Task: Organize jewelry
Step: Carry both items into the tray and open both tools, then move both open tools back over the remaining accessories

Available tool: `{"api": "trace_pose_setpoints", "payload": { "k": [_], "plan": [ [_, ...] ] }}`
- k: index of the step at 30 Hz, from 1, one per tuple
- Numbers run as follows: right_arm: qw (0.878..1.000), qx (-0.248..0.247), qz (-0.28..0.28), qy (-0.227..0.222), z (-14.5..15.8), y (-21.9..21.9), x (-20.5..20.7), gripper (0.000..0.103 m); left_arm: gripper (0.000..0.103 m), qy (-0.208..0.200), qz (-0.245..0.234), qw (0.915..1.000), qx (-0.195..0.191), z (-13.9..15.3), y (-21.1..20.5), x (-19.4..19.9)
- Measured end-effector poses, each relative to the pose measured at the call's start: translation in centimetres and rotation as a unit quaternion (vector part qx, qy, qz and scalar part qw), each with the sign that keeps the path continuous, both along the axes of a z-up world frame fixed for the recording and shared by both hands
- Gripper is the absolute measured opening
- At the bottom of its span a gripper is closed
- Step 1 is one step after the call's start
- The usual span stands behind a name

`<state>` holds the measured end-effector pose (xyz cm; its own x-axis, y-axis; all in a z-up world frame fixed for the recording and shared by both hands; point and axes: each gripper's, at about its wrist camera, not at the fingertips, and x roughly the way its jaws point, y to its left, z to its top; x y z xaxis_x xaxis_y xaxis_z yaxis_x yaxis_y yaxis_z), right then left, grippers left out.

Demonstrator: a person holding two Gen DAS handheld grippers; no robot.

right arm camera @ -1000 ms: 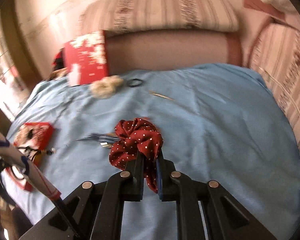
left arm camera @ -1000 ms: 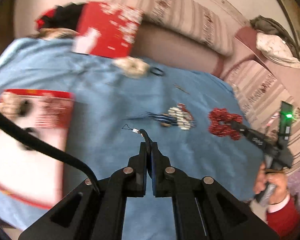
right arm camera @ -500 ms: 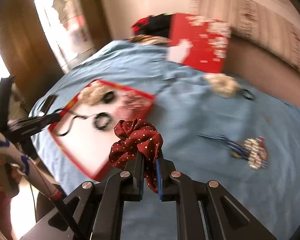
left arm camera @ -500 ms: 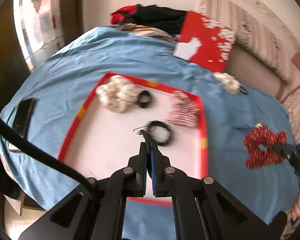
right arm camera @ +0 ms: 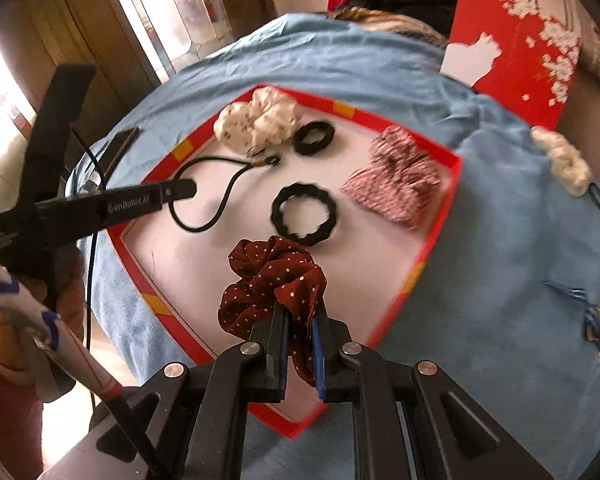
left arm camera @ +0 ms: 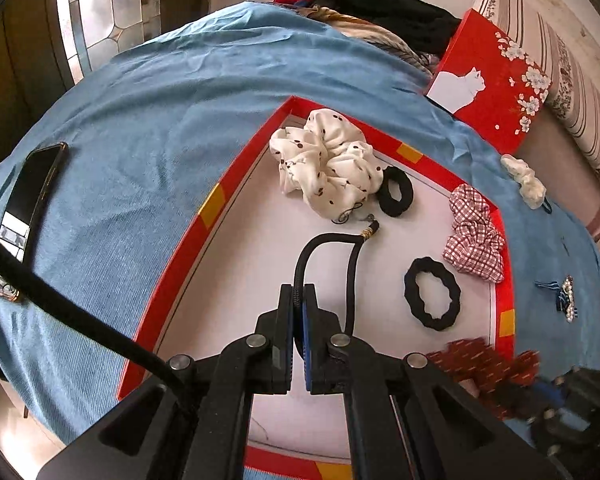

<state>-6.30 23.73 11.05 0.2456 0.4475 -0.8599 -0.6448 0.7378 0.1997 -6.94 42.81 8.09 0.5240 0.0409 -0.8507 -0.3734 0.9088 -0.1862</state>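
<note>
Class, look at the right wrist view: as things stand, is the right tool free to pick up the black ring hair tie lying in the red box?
Probably not yet. The path looks clear, but the right tool is shut on the red dotted scrunchie, so it must let that go before taking the black ring hair tie.

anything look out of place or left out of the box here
Yes. A cream scrunchie and a beaded hair clip lie on the blue cloth, outside the red-rimmed box that holds the other hair ties. A phone also sits on the cloth near its edge. Nothing looks spilled or damaged.
</note>
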Motion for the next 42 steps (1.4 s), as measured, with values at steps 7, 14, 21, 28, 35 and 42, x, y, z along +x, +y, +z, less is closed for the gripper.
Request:
{"api": "trace_pose_setpoints", "payload": {
  "k": [7, 14, 21, 28, 35, 42],
  "plan": [
    [0.999, 0.012, 0.016, 0.031, -1.3, 1.8, -0.9, 0.014, 0.008, -0.008, 0.001, 0.9999, -0.006, 0.1, 0.2, 0.0],
    [0.999, 0.024, 0.018, 0.030, -0.5, 1.7, -1.5, 0.037, 0.040, -0.037, 0.026, 0.9987, -0.024, 1.9, 0.9, -1.6],
    [0.999, 0.033, 0.004, -0.007, 2.4, -2.7, -1.9, 0.051, 0.042, -0.051, 0.055, 0.9971, -0.016, 4.6, -0.5, -5.1],
    [0.997, 0.004, -0.053, -0.047, 2.8, -12.7, -3.3, 0.054, 0.054, -0.064, 0.031, 0.9972, 0.021, 7.0, -7.0, -8.5],
    [0.987, -0.007, -0.158, -0.039, 1.1, -23.4, -4.3, 0.054, 0.054, -0.056, -0.040, 0.9976, 0.002, 7.1, -16.6, -8.4],
    [0.966, -0.002, -0.257, -0.023, -0.7, -32.9, -5.3, 0.054, 0.054, -0.038, -0.075, 0.9965, -0.001, 4.5, -24.4, -9.3]
  ]
}}
